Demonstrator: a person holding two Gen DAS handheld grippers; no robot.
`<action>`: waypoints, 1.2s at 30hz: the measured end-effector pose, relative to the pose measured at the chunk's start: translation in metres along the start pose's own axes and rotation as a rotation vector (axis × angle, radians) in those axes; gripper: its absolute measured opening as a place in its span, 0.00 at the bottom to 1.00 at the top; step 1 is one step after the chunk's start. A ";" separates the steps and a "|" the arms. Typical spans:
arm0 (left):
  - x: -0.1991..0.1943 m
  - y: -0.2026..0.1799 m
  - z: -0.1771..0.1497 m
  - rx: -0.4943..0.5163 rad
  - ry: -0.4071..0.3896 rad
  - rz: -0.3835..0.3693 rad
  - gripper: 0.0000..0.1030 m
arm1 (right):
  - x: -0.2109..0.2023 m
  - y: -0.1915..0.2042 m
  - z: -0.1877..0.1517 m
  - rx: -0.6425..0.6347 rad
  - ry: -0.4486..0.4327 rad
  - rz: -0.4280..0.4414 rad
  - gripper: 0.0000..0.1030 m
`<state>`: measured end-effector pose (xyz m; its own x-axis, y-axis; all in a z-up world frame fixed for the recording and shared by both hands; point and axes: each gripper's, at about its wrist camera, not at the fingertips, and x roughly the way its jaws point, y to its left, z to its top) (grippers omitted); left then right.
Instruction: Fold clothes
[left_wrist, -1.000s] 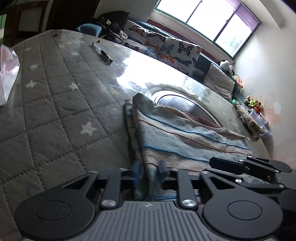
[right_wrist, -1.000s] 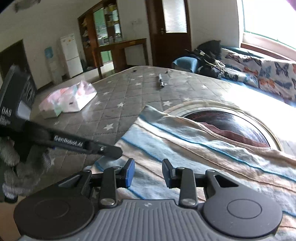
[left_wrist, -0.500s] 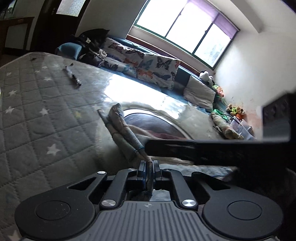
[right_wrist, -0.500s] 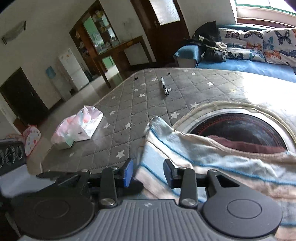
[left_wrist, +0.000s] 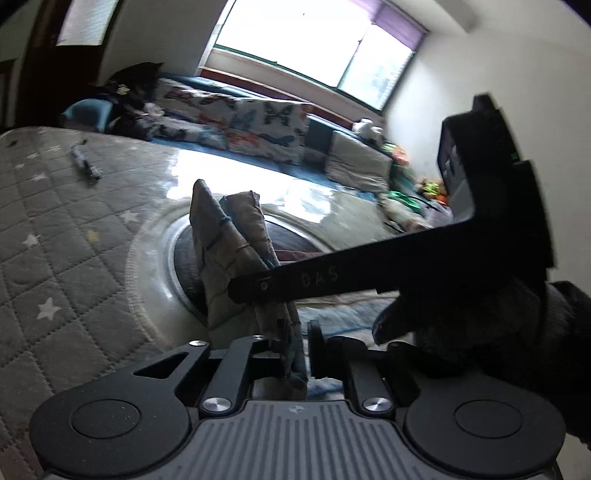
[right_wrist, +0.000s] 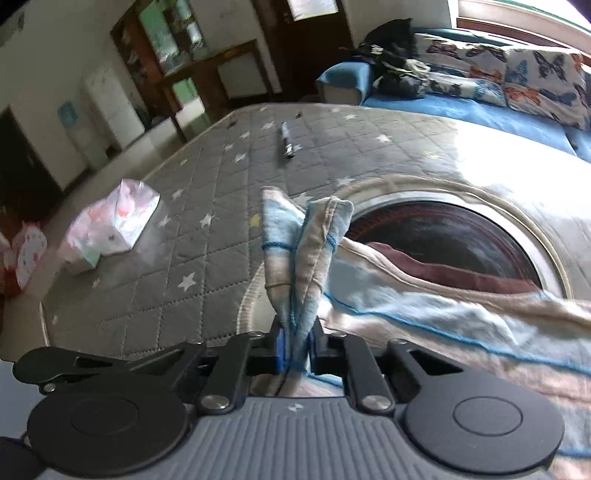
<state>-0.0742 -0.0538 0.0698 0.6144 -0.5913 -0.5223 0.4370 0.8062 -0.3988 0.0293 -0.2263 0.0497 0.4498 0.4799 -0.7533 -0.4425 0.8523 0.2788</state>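
Pinching the striped cloth (right_wrist: 306, 258) edge, right hand-held gripper (right_wrist: 295, 343), left hand-held gripper (left_wrist: 295, 347) likewise, lower folds blurred

Daylight pours from the window (left_wrist: 317, 44) at the top of the left wrist view, blown out white. Glare washes the mattress (right_wrist: 491, 155) at right. Both views show motion blur and fisheye bending at edges.
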 end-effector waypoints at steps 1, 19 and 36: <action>-0.002 -0.002 -0.001 0.017 0.001 -0.020 0.32 | -0.005 -0.006 -0.003 0.017 -0.012 0.004 0.09; 0.027 -0.033 -0.007 0.120 0.072 -0.044 0.57 | -0.111 -0.148 -0.046 0.164 -0.126 -0.158 0.08; 0.061 -0.036 -0.011 0.114 0.160 0.011 0.57 | -0.108 -0.213 -0.076 0.271 -0.143 -0.146 0.22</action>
<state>-0.0595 -0.1190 0.0438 0.5113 -0.5706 -0.6426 0.5084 0.8037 -0.3092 0.0162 -0.4753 0.0262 0.6056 0.3567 -0.7114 -0.1517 0.9293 0.3368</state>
